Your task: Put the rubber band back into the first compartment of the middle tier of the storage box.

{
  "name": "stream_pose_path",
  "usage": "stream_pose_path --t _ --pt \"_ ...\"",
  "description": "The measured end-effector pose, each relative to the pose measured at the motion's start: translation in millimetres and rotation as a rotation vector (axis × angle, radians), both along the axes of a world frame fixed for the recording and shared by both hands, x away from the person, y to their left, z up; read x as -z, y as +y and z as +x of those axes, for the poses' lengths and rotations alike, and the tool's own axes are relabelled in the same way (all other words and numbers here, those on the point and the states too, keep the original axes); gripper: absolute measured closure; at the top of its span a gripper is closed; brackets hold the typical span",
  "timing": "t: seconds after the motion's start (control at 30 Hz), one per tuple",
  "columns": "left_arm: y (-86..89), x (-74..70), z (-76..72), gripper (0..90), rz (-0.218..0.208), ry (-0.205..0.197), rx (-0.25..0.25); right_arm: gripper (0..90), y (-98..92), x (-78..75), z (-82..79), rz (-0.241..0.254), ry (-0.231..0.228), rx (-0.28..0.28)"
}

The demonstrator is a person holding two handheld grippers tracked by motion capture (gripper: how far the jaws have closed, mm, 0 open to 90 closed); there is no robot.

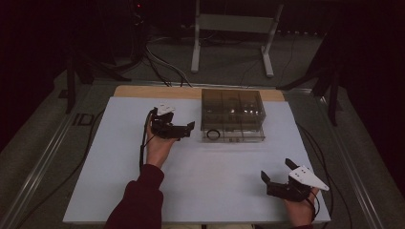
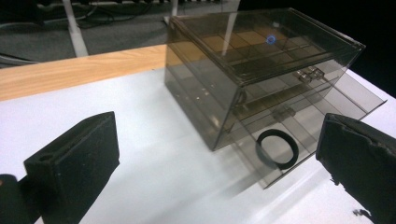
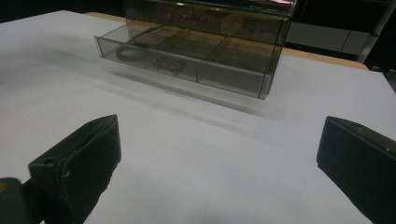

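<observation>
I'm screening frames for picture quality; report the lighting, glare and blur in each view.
High view: dim, surroundings nearly black, white table evenly lit. Left gripper view: sharp, a bluish glare spot on the smoky clear drawer box, black ring crisp. Right gripper view: soft, shadows streaked below the open drawer.

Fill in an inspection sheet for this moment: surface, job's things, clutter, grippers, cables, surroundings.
Surface: white mat over a wooden tabletop.
Job's things: smoky clear drawer box with its bottom drawer pulled out; black ring lying in the drawer's left end compartment.
Clutter: nothing seen.
Grippers: left gripper open, empty, beside the box; right gripper open, empty, near the mat's front edge.
Cables: cable trailing from the left gripper; cords on the floor.
Surroundings: dark room, grey stand behind the table.
</observation>
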State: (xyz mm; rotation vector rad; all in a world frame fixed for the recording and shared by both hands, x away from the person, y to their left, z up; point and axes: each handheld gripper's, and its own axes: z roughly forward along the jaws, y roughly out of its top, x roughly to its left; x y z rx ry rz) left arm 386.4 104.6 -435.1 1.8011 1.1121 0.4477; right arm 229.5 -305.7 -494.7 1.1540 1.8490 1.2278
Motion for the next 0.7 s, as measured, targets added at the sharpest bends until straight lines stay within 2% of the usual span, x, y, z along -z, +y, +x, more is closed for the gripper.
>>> stream_pose_path --t 0.27,0.5,0.63,0.7 --pt "31.5 -6.0 -11.4 0.3 0.027 -0.028 -0.034 0.2 0.5 0.1 0.0 0.0 0.002 0.0" --pt "54.7 -3.6 -27.3 0.3 0.049 -0.038 -0.018 0.2 1.4 0.2 -0.2 -0.001 0.003 -0.004" --pt "67.3 0.9 -35.8 0.3 0.032 -0.051 -0.002 0.2 1.9 0.5 0.1 -0.003 0.003 -0.007" --pt "72.7 3.0 -40.3 0.3 0.036 -0.064 -0.013 0.2 2.3 0.5 0.2 -0.003 0.003 -0.008"
